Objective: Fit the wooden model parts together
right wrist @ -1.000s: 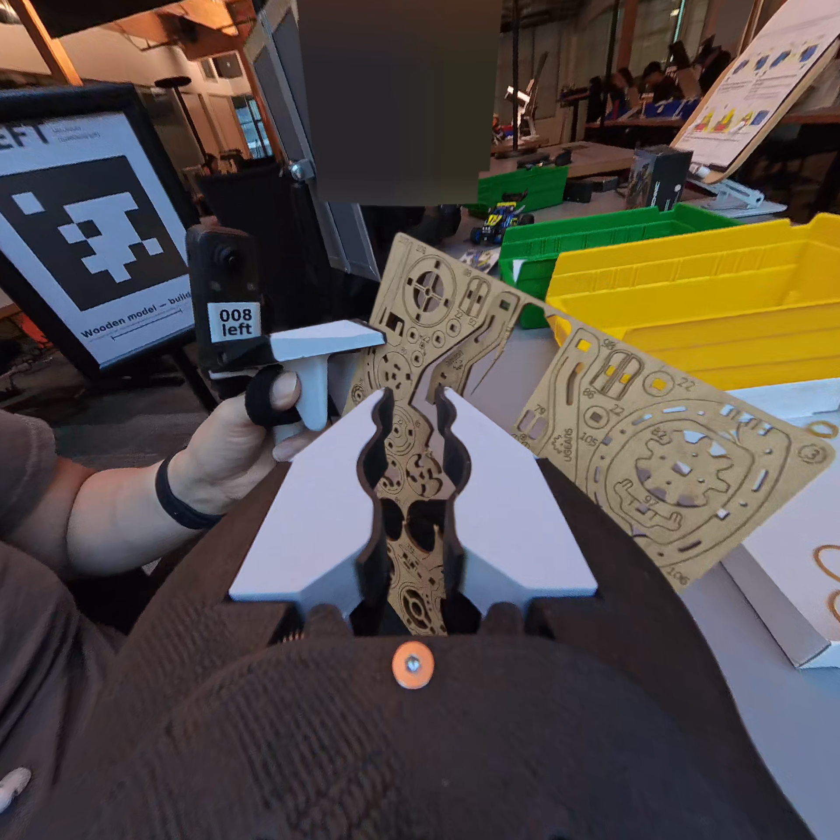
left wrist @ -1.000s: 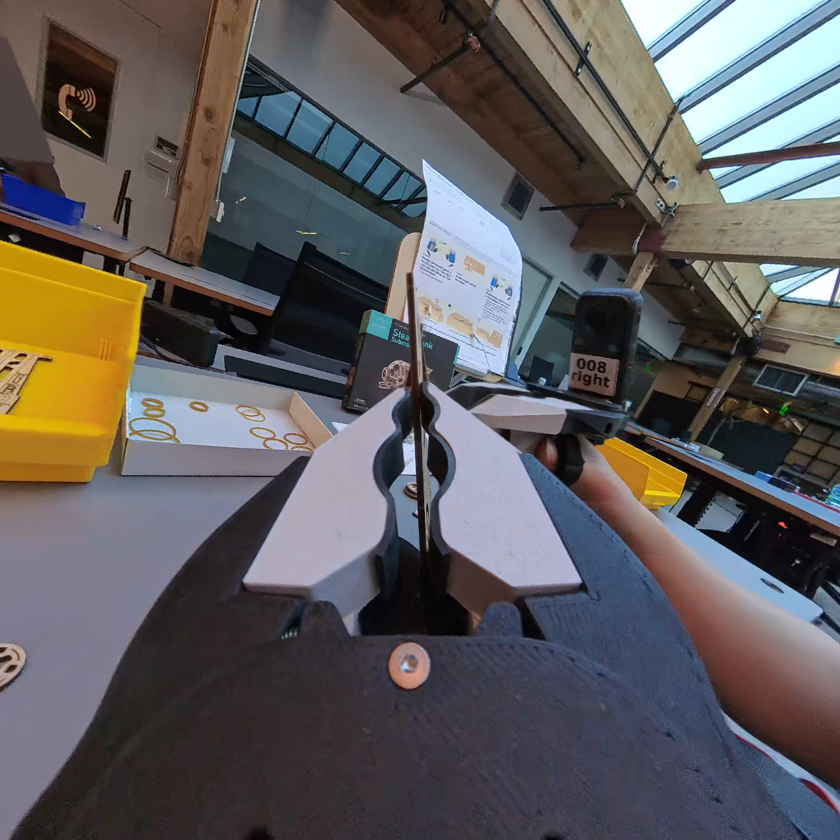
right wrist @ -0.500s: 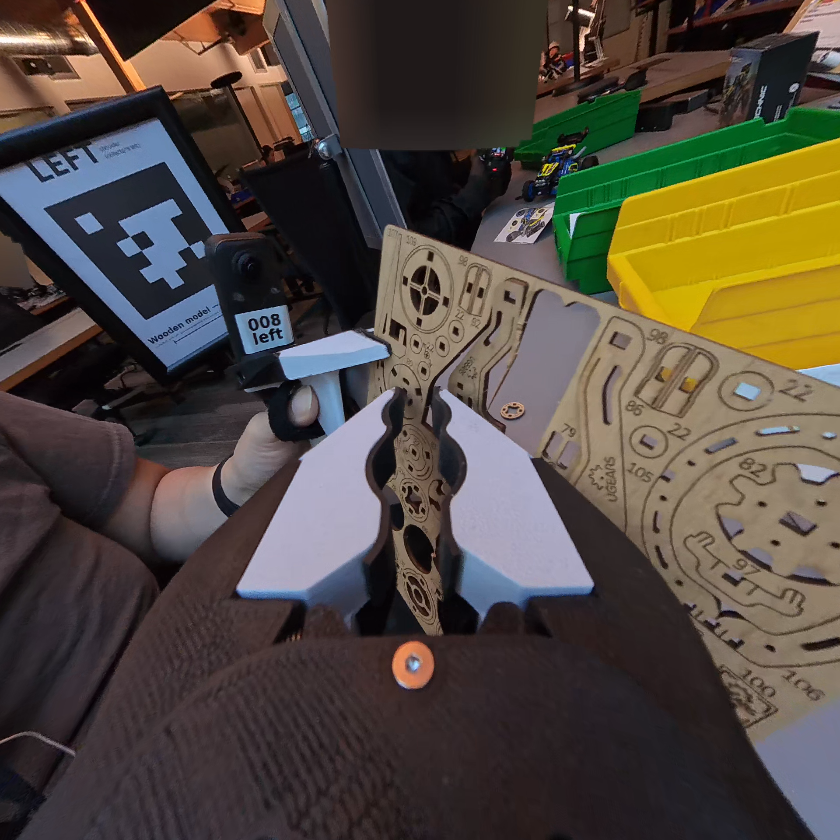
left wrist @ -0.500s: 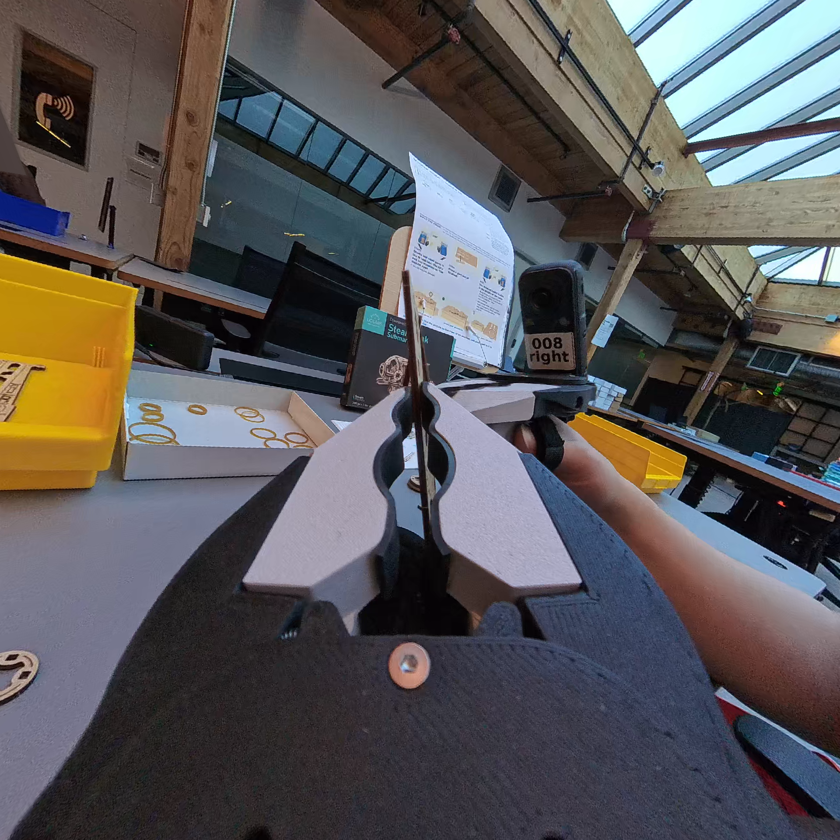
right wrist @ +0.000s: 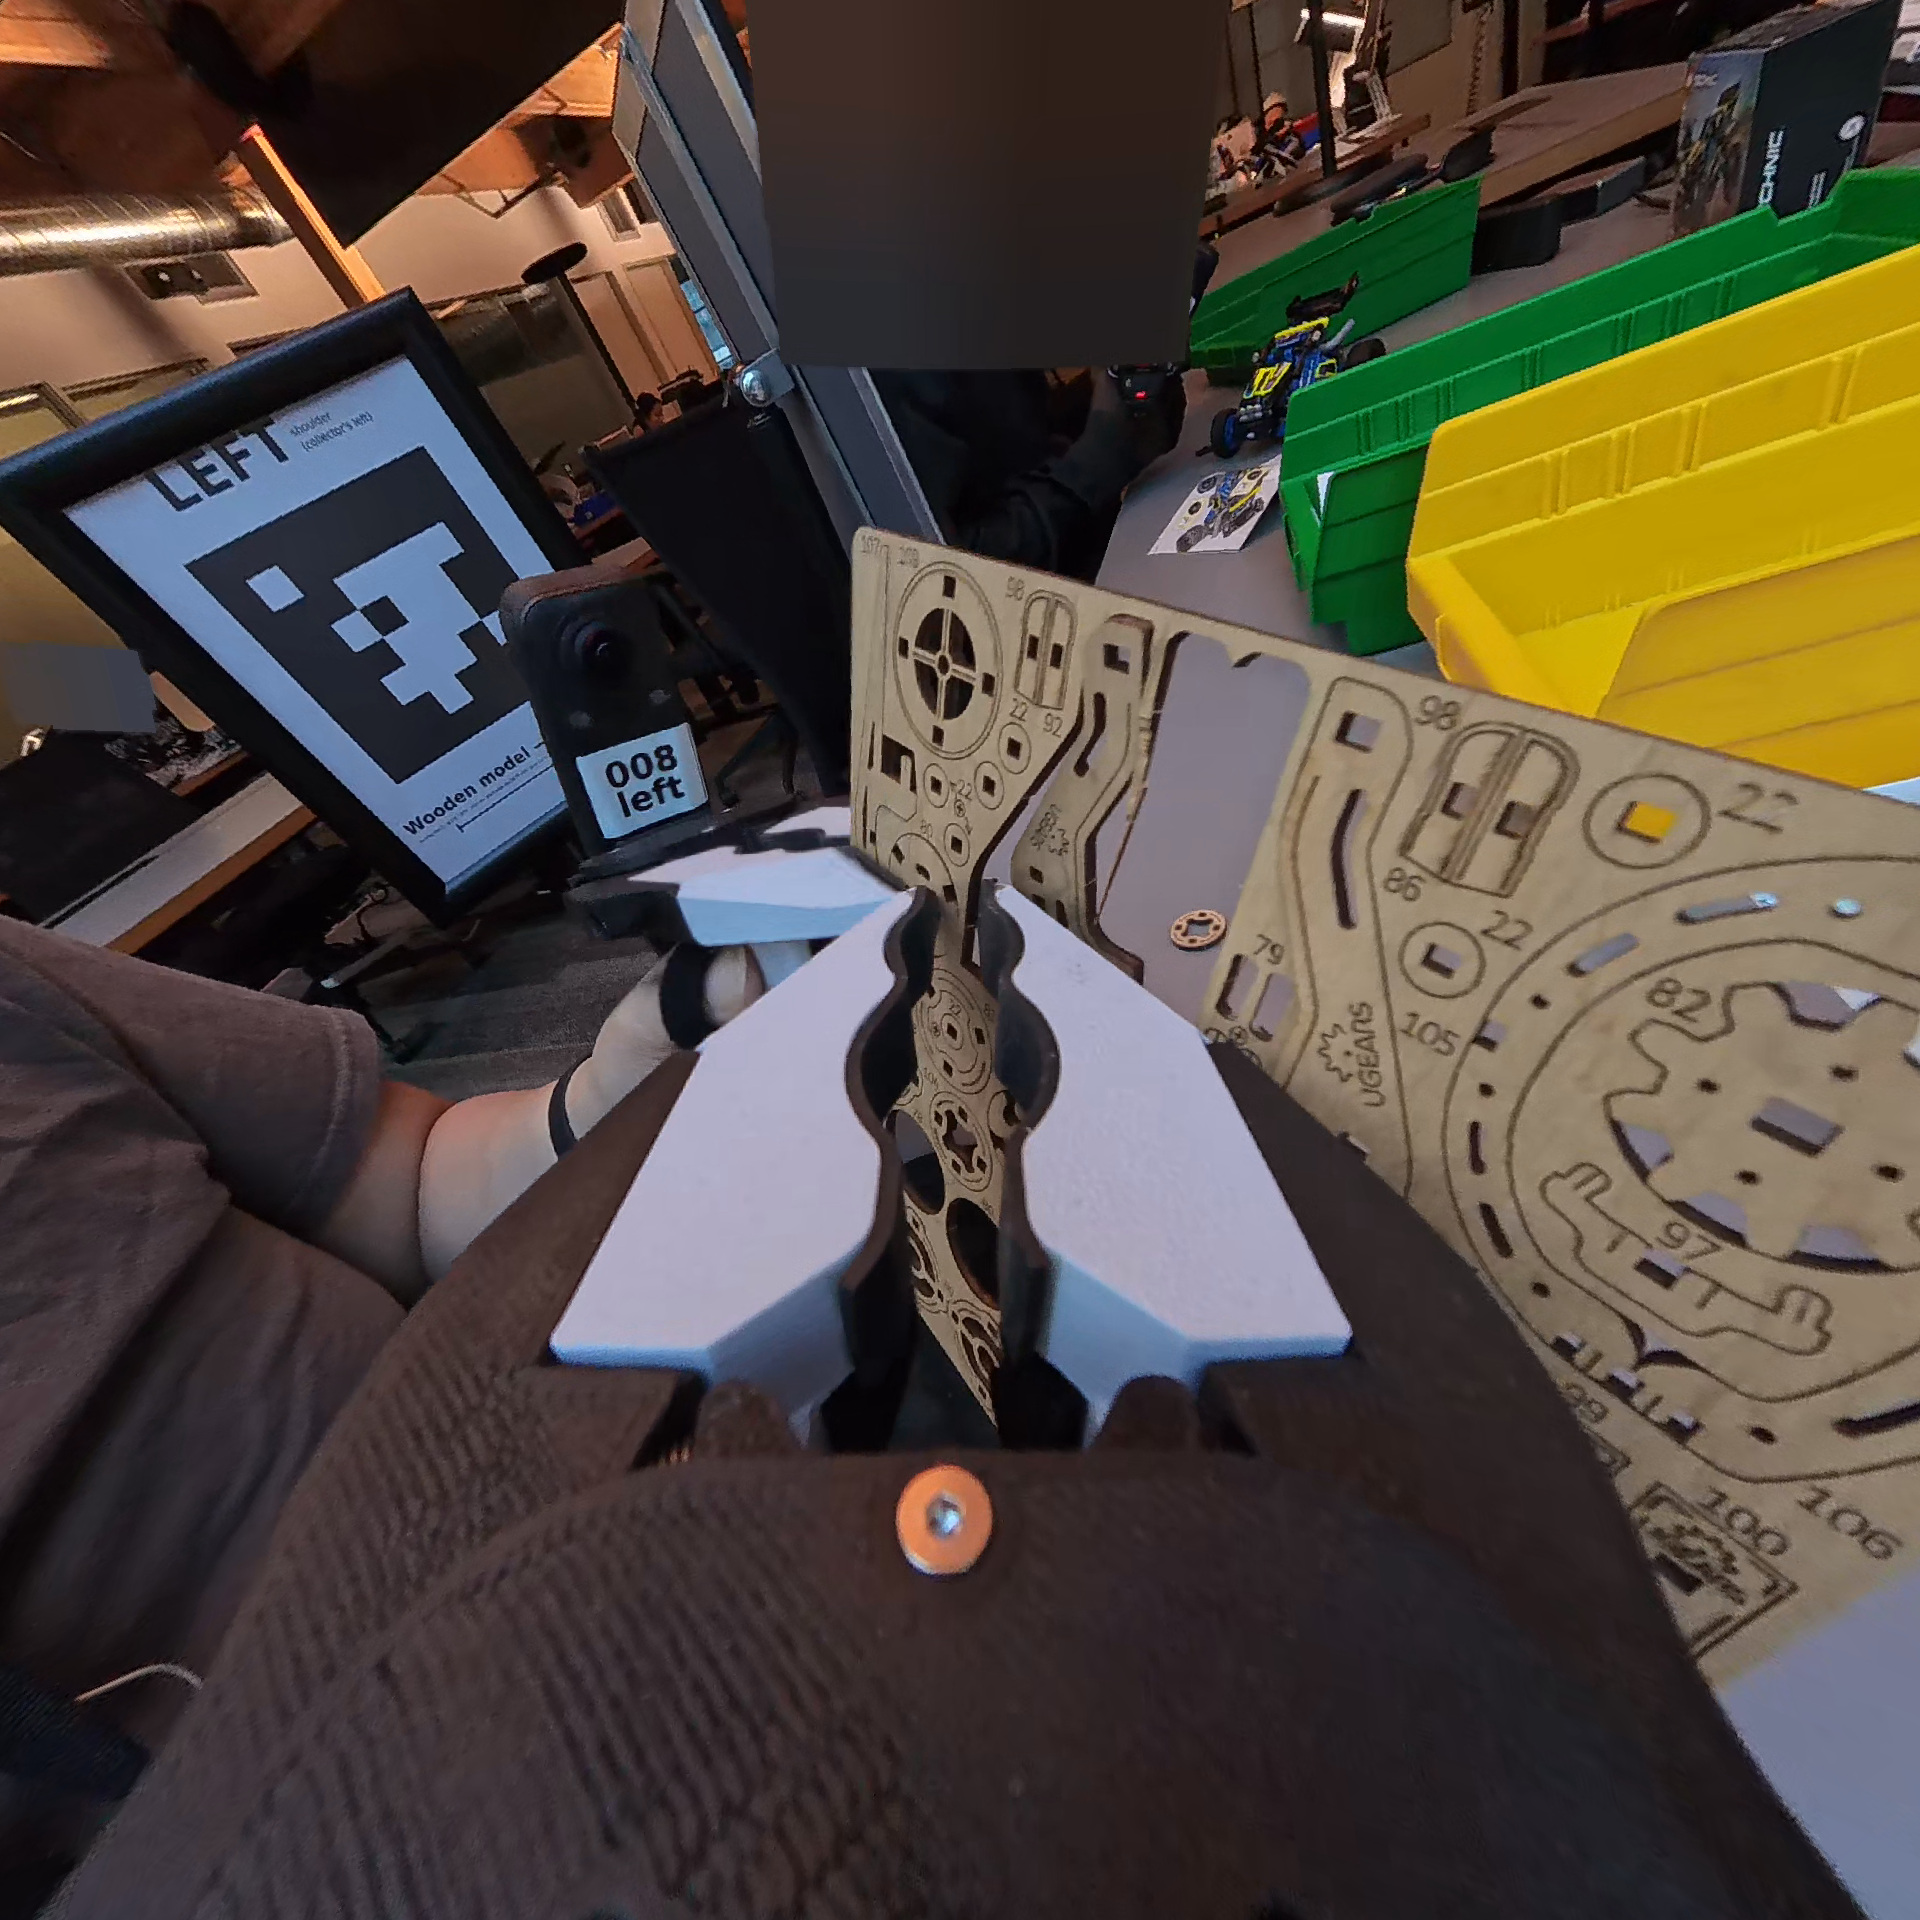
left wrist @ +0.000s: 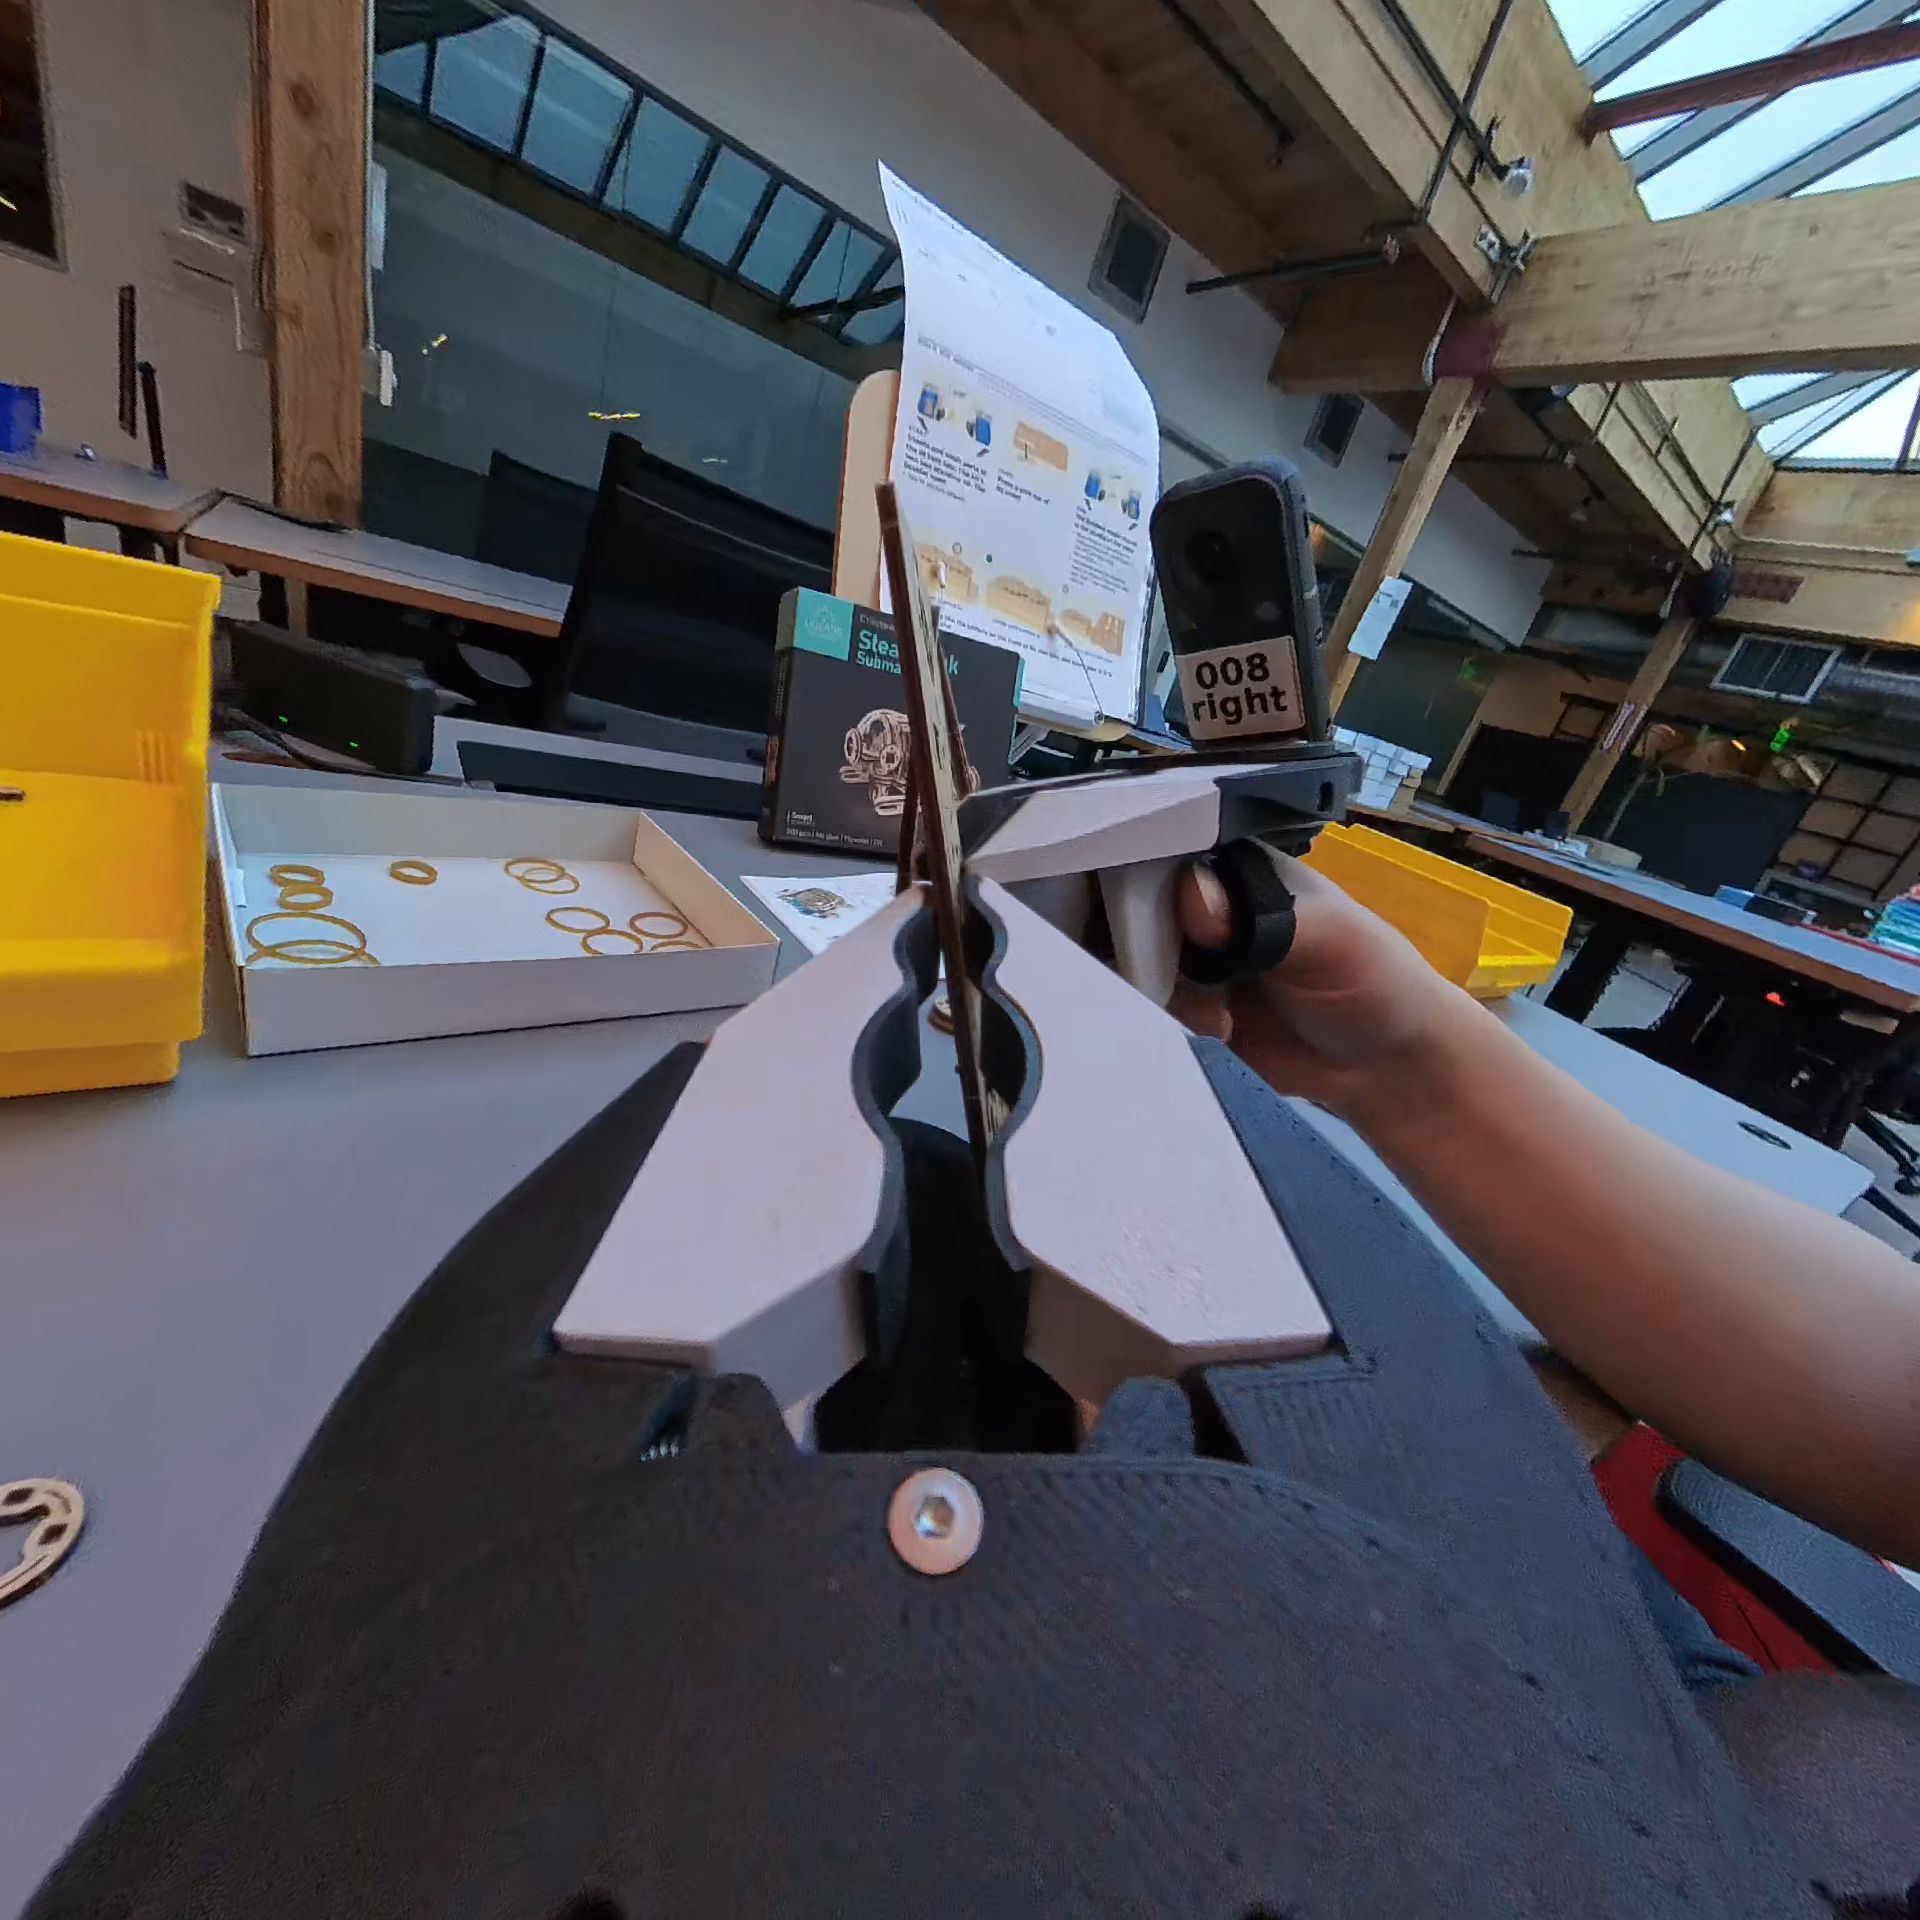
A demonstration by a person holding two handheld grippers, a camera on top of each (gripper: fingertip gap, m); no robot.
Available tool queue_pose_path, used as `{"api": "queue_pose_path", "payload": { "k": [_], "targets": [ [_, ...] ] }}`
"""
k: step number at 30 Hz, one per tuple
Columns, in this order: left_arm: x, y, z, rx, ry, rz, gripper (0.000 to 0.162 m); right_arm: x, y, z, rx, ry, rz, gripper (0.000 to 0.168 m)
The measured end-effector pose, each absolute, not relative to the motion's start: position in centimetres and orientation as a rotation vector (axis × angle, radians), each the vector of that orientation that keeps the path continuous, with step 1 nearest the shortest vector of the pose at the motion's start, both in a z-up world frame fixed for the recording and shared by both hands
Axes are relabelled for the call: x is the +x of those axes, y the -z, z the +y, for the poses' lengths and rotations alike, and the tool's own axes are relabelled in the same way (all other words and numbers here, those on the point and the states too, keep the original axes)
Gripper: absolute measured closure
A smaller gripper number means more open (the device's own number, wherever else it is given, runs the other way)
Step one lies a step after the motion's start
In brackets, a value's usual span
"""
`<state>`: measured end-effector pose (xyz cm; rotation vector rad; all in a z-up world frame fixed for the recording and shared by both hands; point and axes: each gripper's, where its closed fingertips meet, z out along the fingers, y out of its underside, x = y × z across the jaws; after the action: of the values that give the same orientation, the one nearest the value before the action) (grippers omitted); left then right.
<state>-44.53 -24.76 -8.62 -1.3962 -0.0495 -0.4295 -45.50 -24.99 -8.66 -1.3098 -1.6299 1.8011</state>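
holding the wooden parts sheet (right wrist: pixel 1403 1039) up off the grey table (left wrist: pixel 312 1164), you have both tools on it at once. your left gripper (left wrist: pixel 951 914) has its jaws pressed onto the sheet, which shows edge-on in the left wrist view as a thin dark strip (left wrist: pixel 920 727) rising upright and slightly tilted from between the fingertips. your right gripper (right wrist: pixel 961 904) also pinches the sheet, its jaws closed on a narrow part of the board near the cut-out gears, with the broad laser-cut face spreading off to the right in the right wrist view. the two grippers meet almost tip to tip, coming at the sheet from opposite sides, and each one shows in the other's camera with a hand (left wrist: pixel 1309 977) wrapped on its handle. on the table beyond, a white shallow box (left wrist: pixel 468 977) holds loose rubber bands (left wrist: pixel 307 935), and a yellow bin (left wrist: pixel 94 831) sits just beside it to the left. a dark kit box (left wrist: pixel 842 727) stands behind the sheet, with an instruction page (left wrist: pixel 1029 468) propped upright behind that. a small wooden ring piece (right wrist: pixel 1192 928) lies on the table, seen through a gap in the sheet, and another cut piece (left wrist: pixel 31 1538) lies at the near left edge.
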Motion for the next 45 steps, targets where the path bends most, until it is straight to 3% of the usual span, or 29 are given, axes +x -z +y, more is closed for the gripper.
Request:
{"api": "queue_pose_path", "payload": {
  "k": [18, 25, 45],
  "targets": [
    [-44.4, 8.8, -24.8, -1.406, 0.442, -0.044, 0.162, -44.6, 7.7, -24.2, -1.279, -1.857, -1.625, 0.168],
    [-44.2, 8.8, -24.6, -1.411, 0.416, -0.031, 0.161, -45.1, 9.4, -24.5, -1.275, -1.643, -1.728, 0.161],
    [-44.0, 8.8, -24.7, -1.415, 0.415, -0.011, 0.161, -44.7, 8.7, -24.4, -1.310, -1.765, -1.690, 0.165]
  ]
}}
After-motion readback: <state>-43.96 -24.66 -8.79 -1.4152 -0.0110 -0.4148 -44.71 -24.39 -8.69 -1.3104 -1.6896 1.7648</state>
